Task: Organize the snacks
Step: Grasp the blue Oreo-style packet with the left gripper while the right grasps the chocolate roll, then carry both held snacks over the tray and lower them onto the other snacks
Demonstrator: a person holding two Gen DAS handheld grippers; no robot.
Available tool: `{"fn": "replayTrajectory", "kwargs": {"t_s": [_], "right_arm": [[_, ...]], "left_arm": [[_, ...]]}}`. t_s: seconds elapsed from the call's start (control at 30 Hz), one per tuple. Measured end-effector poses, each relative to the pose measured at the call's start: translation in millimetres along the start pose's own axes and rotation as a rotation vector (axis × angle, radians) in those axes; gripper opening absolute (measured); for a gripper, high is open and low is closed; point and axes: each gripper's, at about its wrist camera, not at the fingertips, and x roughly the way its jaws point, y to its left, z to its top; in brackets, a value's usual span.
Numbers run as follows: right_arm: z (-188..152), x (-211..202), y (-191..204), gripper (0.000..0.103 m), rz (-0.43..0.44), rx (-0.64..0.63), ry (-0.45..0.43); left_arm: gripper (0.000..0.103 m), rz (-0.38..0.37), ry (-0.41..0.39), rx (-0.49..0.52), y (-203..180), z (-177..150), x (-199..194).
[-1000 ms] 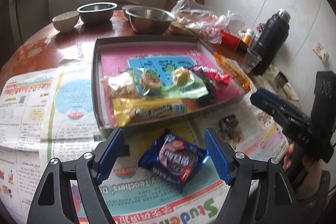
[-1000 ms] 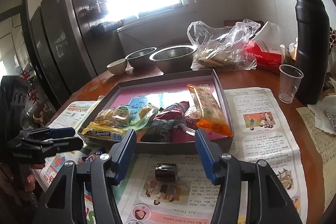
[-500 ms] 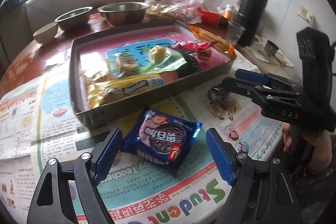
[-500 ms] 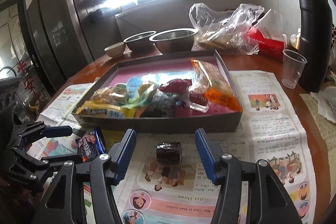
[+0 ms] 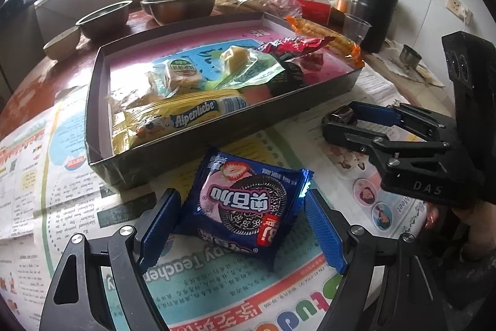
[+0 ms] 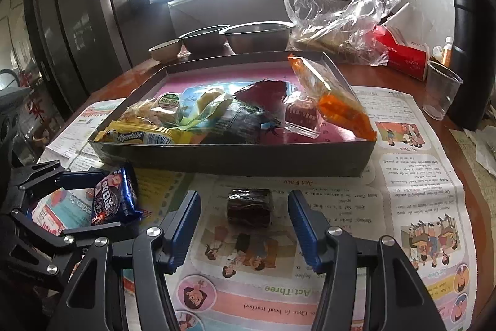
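Left gripper [image 5: 240, 233] fingers spread, straddling the blue Oreo packet [image 5: 246, 205] on the newspaper [image 5: 217, 284], no contact. Right gripper [image 6: 243, 233] fingers spread either side of the dark wrapped candy [image 6: 250, 207], clear. Both lie before the snack tray [image 6: 235, 158]. Packet: light, crinkly, brittle contents; grip side edges gently.

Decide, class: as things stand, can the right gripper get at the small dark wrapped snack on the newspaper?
Probably yes: the right gripper is open, the dark snack lies just ahead between its fingers, and nothing blocks it.
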Motion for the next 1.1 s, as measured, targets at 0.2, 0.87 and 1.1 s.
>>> {"fn": "replayTrajectory", "kwargs": {"t_s": [0.2,0.87,1.1], "right_arm": [[-1,4,4,0.043,-0.030,-0.039,-0.002],[25,-33,4,0.039,0.068,-0.009,-0.116],[40,-28,2,0.039,0.061,-0.003,-0.130]], "left_arm": [[0.080,0.000,-0.008,-0.014,-1,-1,6],[0.060,-0.035,-0.107,-0.093,12,21,-36],[0.060,-0.008,-0.162,-0.127,17,54,-33]]}}
